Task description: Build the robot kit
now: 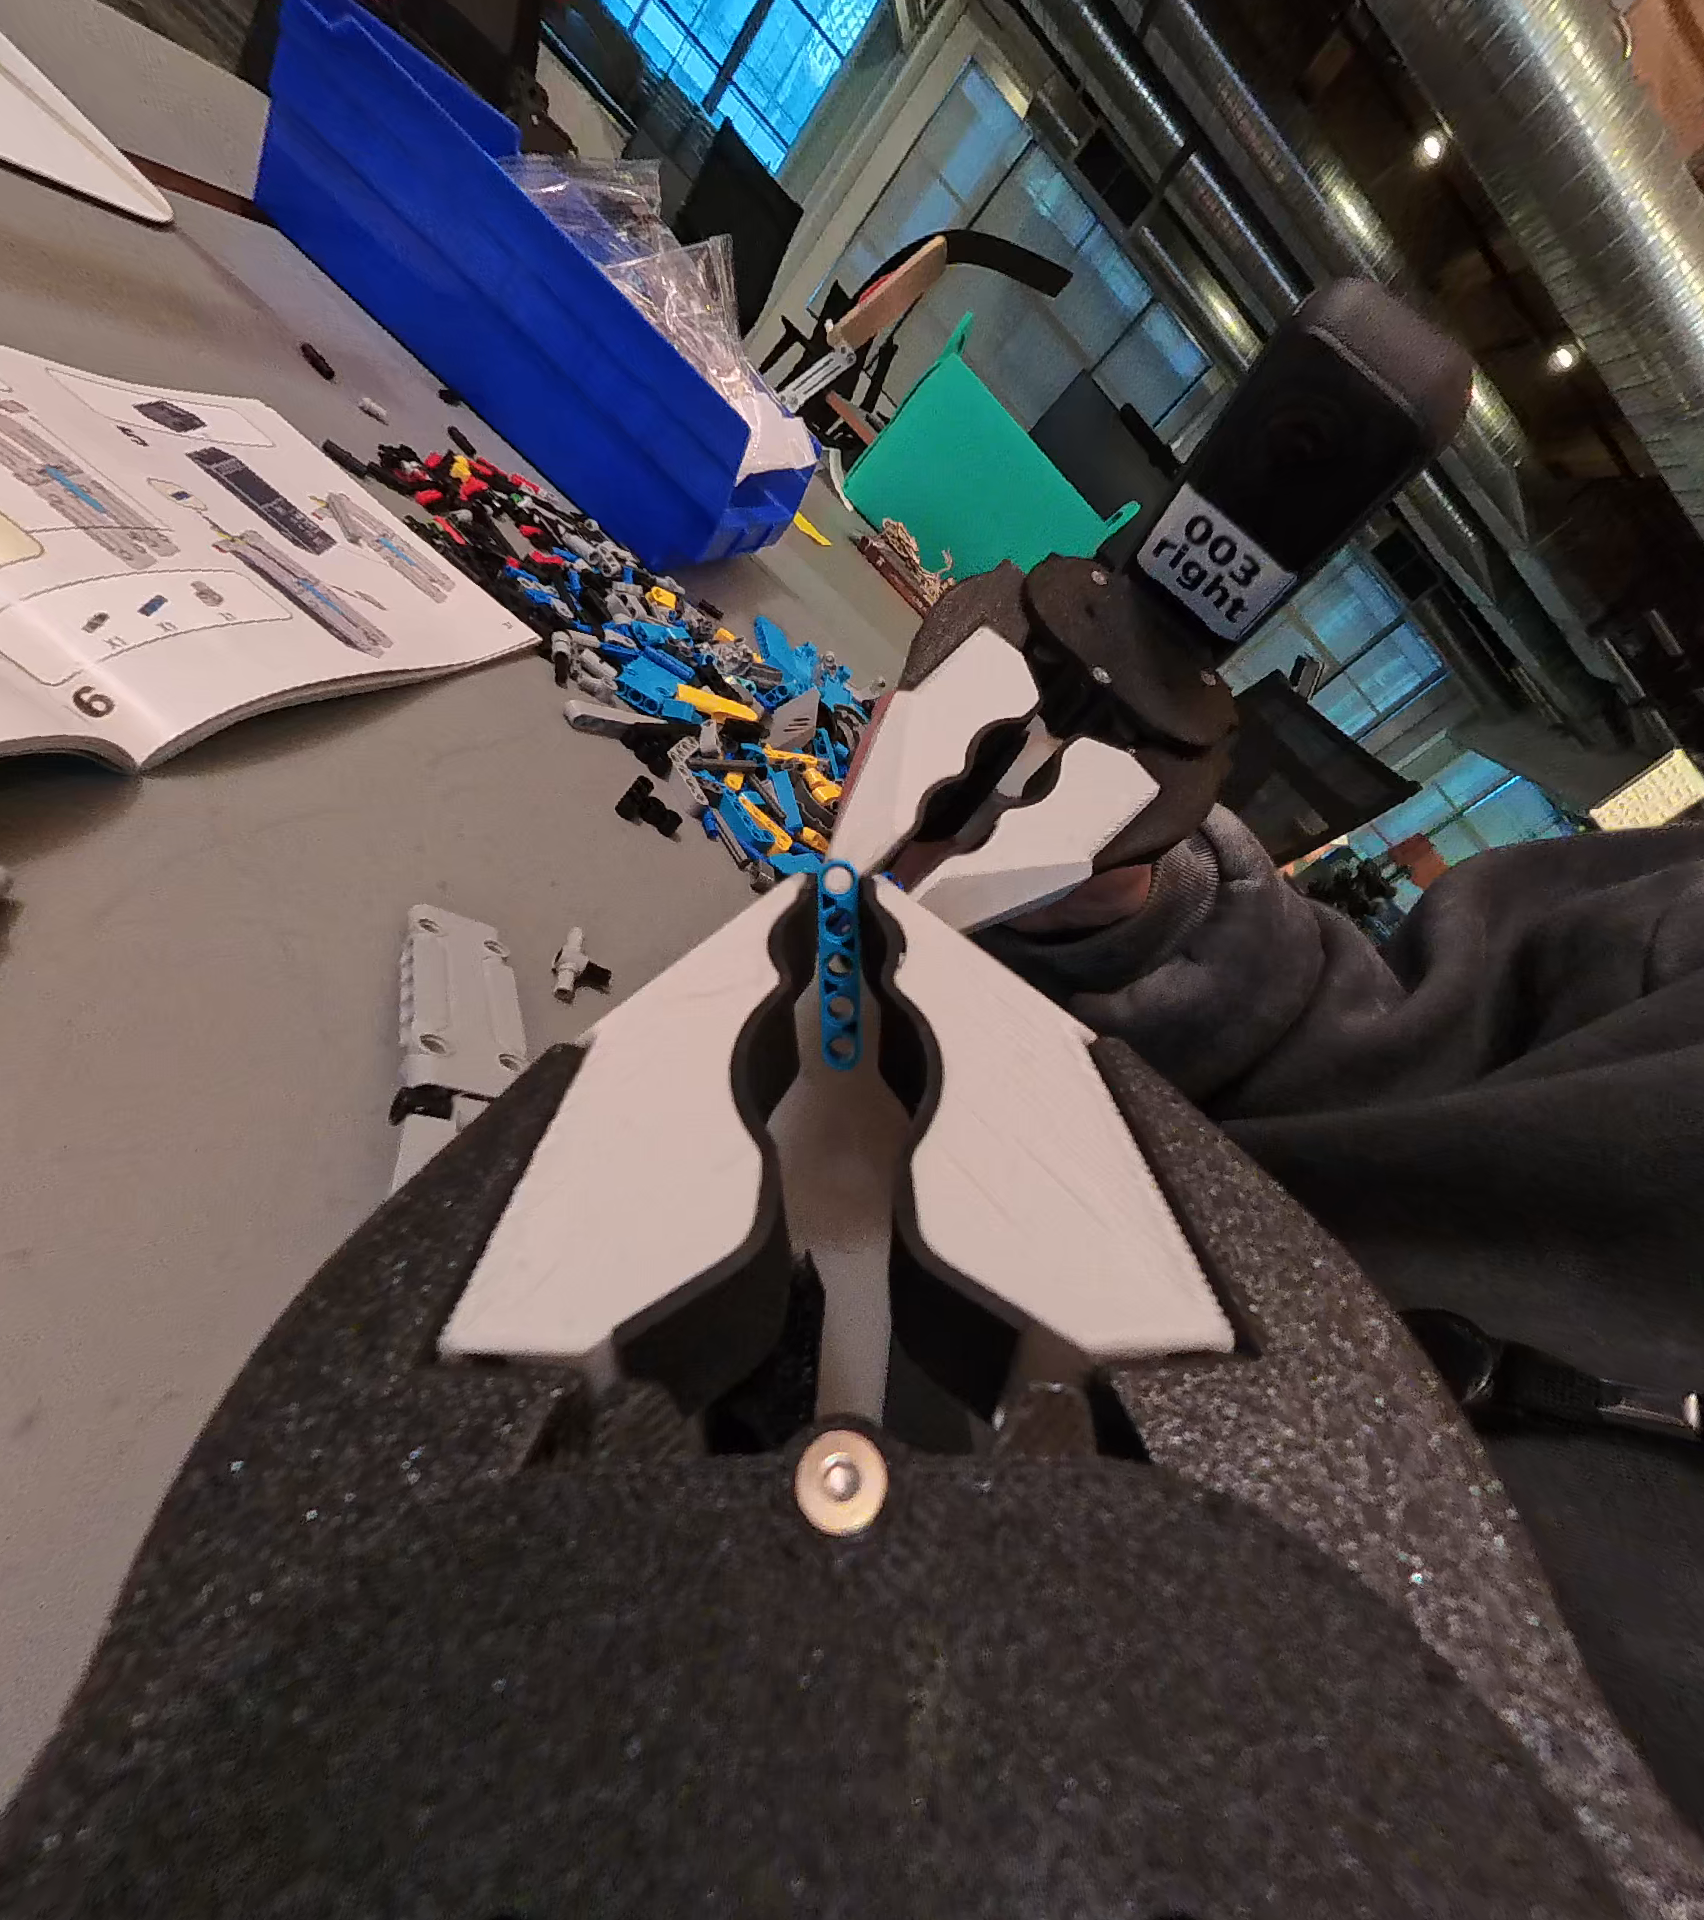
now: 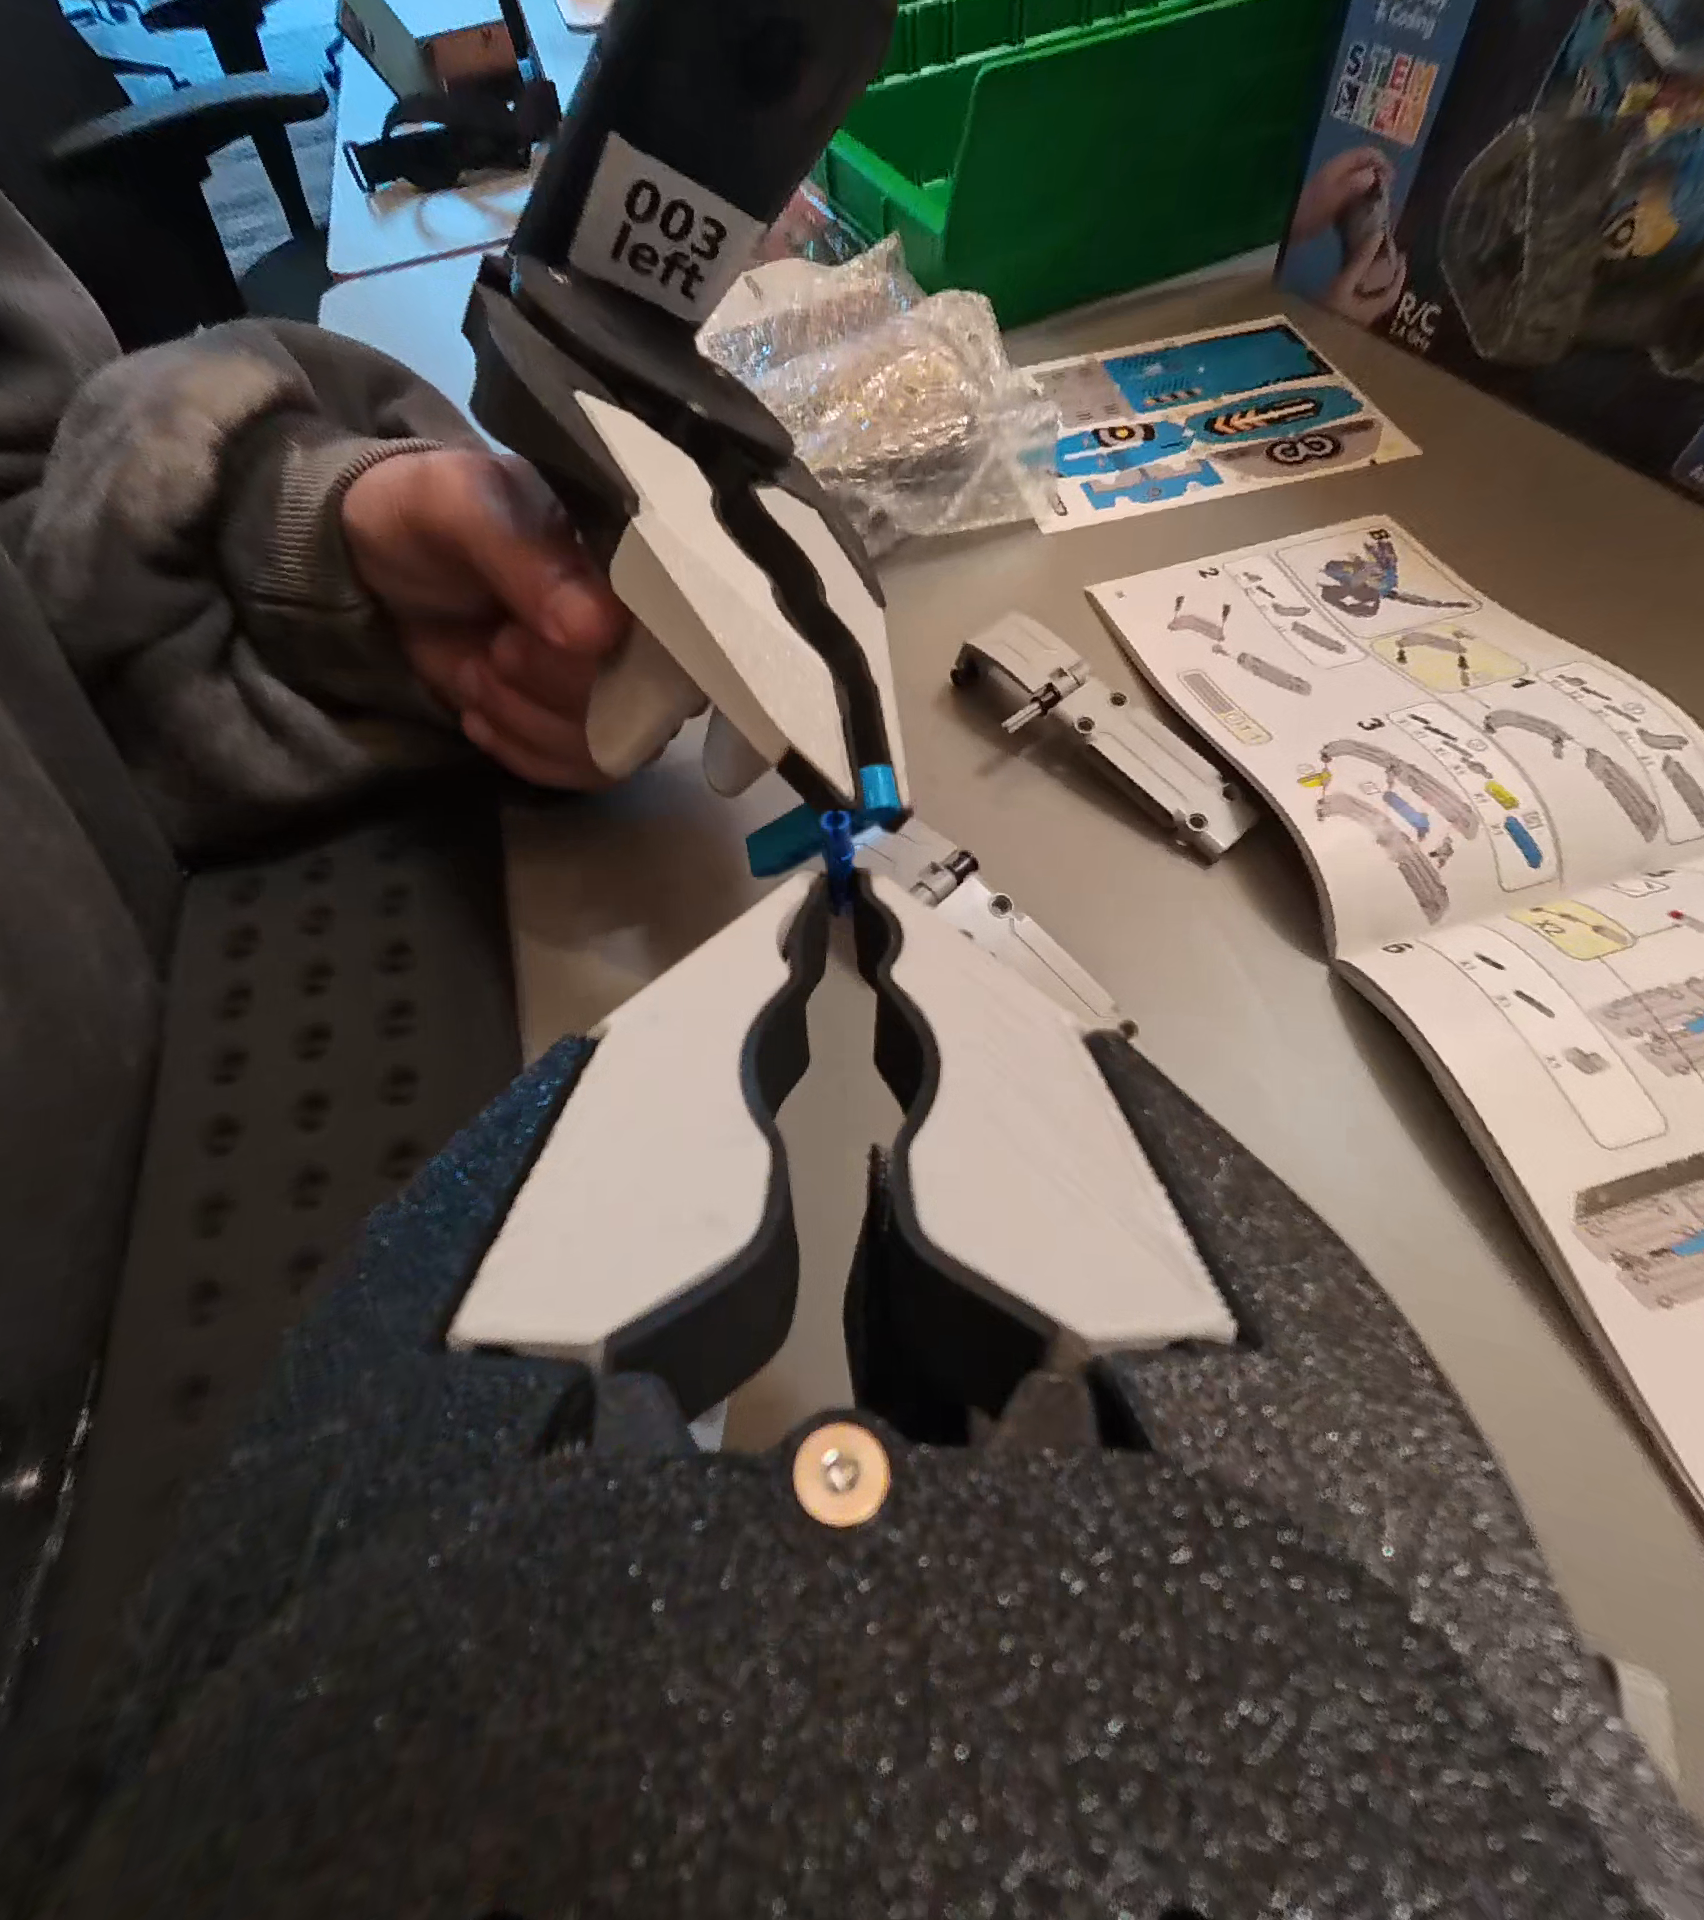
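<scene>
Above the desk (image 1: 204, 1039), the two grippers meet tip to tip. Left gripper (image 1: 840, 883) has its fingers (image 1: 682, 1122) clamped on a blue perforated beam (image 1: 839, 971) that runs lengthwise in the gap between them, a white-filled hole at its far end. Right gripper (image 2: 840, 894) has its fingers (image 2: 661, 1132) nearly closed at the tips, pinching a small blue pin (image 2: 836, 847); the pin sits right against the beam end (image 2: 877, 787) poking out of the left gripper's tips. Left wrist view alone shows the pile of loose blue, black, yellow and red parts (image 1: 682, 686) behind the grippers, the blue bin (image 1: 474, 281) with clear bags in it, a green bin (image 1: 973, 468) farther back, and a small grey connector (image 1: 573, 961) beside a grey panel (image 1: 458, 1008). Right wrist view alone shows the hand (image 2: 484, 613) holding the left gripper, a sticker sheet (image 2: 1212, 416), crumpled clear wrap (image 2: 879, 384), the product box (image 2: 1575, 208), and a second grey panel (image 2: 1108, 738) near the booklet. Open instruction booklet (image 2: 1554, 935) appears in both views, flat on the desk.
</scene>
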Tool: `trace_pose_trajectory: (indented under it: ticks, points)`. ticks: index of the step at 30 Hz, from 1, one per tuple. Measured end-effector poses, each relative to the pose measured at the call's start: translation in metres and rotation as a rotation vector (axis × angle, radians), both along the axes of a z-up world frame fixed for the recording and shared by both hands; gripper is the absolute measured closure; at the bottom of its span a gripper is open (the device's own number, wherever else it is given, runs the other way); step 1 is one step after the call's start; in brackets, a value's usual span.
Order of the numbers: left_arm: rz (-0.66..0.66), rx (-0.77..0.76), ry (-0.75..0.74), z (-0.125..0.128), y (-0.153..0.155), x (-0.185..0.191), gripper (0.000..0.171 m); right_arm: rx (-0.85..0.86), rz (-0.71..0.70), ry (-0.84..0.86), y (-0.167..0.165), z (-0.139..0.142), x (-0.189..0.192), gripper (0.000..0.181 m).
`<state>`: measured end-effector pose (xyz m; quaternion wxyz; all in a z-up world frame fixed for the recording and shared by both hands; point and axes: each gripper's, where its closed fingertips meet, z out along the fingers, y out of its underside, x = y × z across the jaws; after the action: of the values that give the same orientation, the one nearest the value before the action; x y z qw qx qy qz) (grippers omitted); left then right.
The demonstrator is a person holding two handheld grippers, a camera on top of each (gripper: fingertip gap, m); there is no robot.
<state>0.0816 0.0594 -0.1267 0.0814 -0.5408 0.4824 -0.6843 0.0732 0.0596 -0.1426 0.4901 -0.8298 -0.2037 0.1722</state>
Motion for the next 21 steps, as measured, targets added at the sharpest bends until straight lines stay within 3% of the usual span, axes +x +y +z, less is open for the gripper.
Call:
trace_pose_trajectory:
  ticks: [4, 10, 17, 19, 21]
  points:
    - [-0.027, 0.029, 0.017, -0.004, -0.007, -0.001, 0.165, 0.0, -0.009, -0.043, 0.003, -0.005, 0.001, 0.178]
    - [0.002, 0.199, 0.072, -0.023, -0.008, 0.002, 0.165, -0.065, -0.03, -0.178, 0.004, -0.023, 0.005, 0.178]
    - [-0.092, 0.279, 0.182, -0.05, -0.02, -0.005, 0.165, -0.092, 0.081, -0.585, -0.007, -0.05, 0.003, 0.179]
    - [-0.097, 0.309, 0.17, -0.05, -0.021, -0.005, 0.165, -0.113, 0.085, -0.574, -0.01, -0.051, 0.003, 0.179]
    - [-0.054, 0.254, 0.101, -0.033, -0.015, -0.002, 0.165, -0.032, 0.05, -0.435, -0.006, -0.034, 0.004, 0.18]
